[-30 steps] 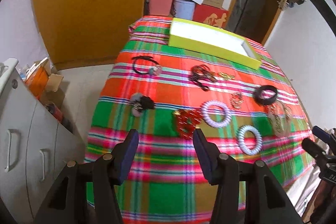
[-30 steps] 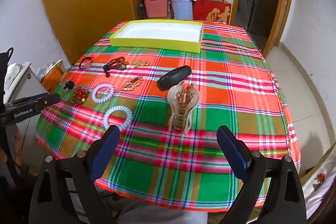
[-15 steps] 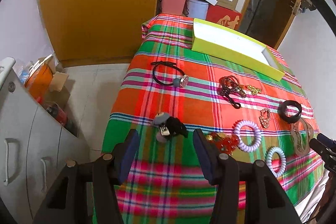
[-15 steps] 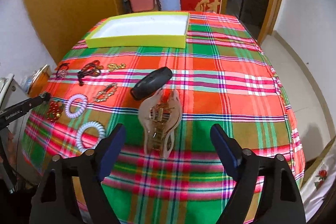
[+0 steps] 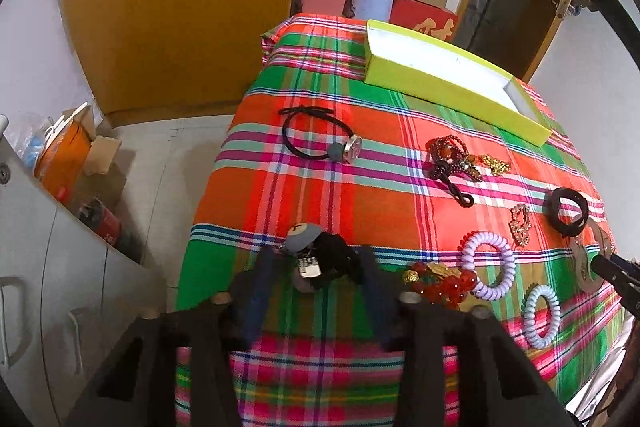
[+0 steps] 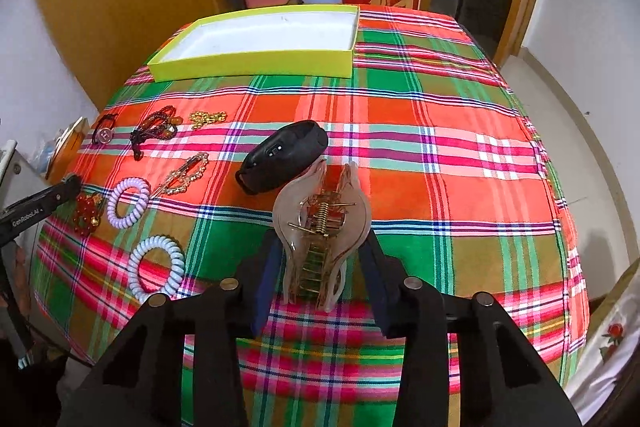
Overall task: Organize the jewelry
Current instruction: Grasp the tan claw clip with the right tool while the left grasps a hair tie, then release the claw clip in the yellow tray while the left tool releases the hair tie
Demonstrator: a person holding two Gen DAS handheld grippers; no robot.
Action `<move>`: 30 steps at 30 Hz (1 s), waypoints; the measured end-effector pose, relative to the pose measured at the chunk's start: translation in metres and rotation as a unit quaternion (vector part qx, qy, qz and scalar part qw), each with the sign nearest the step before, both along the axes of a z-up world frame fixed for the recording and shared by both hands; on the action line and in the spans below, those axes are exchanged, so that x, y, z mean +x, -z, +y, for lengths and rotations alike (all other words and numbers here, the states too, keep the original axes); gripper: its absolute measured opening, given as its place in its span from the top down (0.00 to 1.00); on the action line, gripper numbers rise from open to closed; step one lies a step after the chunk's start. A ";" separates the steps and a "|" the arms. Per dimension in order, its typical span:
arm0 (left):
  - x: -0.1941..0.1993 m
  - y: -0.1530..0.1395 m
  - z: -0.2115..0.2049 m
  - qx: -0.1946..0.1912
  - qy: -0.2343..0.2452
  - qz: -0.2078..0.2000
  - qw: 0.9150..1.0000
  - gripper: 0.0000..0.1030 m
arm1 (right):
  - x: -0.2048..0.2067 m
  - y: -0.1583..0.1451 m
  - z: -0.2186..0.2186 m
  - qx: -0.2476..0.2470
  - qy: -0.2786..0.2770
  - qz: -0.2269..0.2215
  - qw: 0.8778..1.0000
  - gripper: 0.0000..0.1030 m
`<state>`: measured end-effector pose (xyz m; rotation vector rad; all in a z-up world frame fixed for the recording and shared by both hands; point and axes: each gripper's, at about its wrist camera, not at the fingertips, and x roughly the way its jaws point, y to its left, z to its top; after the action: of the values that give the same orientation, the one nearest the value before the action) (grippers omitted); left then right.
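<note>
At the cloth's near left edge, the left gripper has been closing around the black scrunchie, pads beside it. Rightward, the right gripper has been closing, straddling the clear claw clip, long axis running near-to-far.

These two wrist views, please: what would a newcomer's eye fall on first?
Probably the loud plaid tablecloth strewn with jewelry, and the empty yellow-green box at its far end. Close up, the right gripper has been closing around a translucent claw clip, the left gripper around a black hair tie.
</note>
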<state>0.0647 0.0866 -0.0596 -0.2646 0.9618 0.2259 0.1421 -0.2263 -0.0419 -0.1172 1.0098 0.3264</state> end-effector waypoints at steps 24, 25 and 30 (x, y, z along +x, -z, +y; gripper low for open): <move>-0.014 -0.061 -0.039 0.005 0.053 -0.062 0.997 0.82 | -0.029 -0.042 -0.019 0.029 -0.002 -0.039 0.999 0.72; -0.012 -0.064 -0.040 0.005 0.056 -0.065 0.996 0.82 | -0.028 -0.044 -0.017 0.032 -0.003 -0.041 0.999 0.72; 0.008 -0.074 -0.045 -0.001 0.074 -0.075 0.994 0.82 | -0.017 -0.055 -0.006 0.039 -0.022 -0.052 0.998 0.72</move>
<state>0.0726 0.0416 0.0145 -0.2086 0.8293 0.0685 0.1248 -0.2323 0.0131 -0.0853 0.8922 0.3952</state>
